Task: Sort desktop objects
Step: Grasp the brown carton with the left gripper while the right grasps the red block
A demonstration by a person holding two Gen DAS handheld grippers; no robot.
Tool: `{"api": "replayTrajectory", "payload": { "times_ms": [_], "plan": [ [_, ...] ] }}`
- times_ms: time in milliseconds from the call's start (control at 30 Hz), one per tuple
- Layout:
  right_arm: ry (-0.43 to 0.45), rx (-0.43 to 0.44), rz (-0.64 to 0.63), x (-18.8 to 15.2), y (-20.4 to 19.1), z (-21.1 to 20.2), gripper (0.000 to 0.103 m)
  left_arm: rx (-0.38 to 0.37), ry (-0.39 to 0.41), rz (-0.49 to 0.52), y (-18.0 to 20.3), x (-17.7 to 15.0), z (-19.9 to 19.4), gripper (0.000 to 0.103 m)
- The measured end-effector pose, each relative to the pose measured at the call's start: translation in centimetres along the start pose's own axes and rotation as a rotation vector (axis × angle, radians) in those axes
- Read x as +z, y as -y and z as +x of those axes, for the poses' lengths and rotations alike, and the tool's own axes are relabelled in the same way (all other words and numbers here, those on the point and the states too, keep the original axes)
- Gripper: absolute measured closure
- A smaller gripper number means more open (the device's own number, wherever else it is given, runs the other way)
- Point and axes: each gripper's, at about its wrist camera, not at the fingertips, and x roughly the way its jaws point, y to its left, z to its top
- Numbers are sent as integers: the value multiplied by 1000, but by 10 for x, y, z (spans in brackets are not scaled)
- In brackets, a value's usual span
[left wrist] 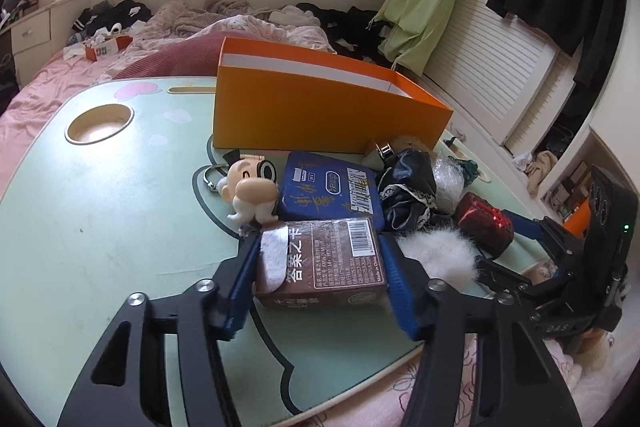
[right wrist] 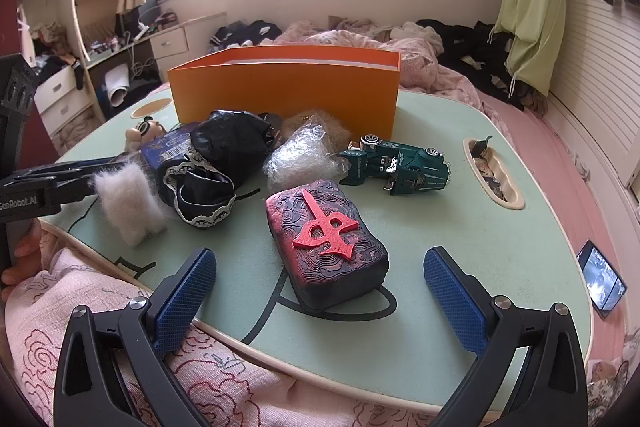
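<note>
Left gripper angled downward, blue ribbed pads pressed on both sides of a brown printed cardboard box. Right gripper tilted down too, jaws spread wide, gripping nothing. Bare fingers wrapped round the left handle.

Bench lay bare on its left side, open to a pass around the round hole. Centre crowded: orange box walled the far side; blue tin, black cloth and figurine packed before it. Right side free beyond the toy car.
</note>
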Motion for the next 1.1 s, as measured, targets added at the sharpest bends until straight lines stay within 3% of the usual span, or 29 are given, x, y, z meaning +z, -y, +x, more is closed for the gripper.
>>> {"api": "replayTrajectory", "payload": {
  "times_ms": [267,467,567,633,700,933,1100],
  "plan": [
    [3,6,0,-1,0,1,0,-71,89,-6,-6,-6,-21,46],
    [58,29,0,9,-8,-14,2,-111,187,39,-3,-8,-47,46],
    [46,36,-4,13,-10,-10,18,-123,228,55,0,-7,-57,46],
    [20,64,-3,13,-10,-3,48,-131,247,61,1,-6,-62,46],
    [10,86,-2,13,-10,0,65,-130,256,70,3,-5,-66,46],
    [56,153,-36,8,-17,-17,65,-116,280,82,3,-2,-73,46],
    [128,193,-50,31,-19,-40,65,-112,321,98,9,12,-82,46]
  ]
}}
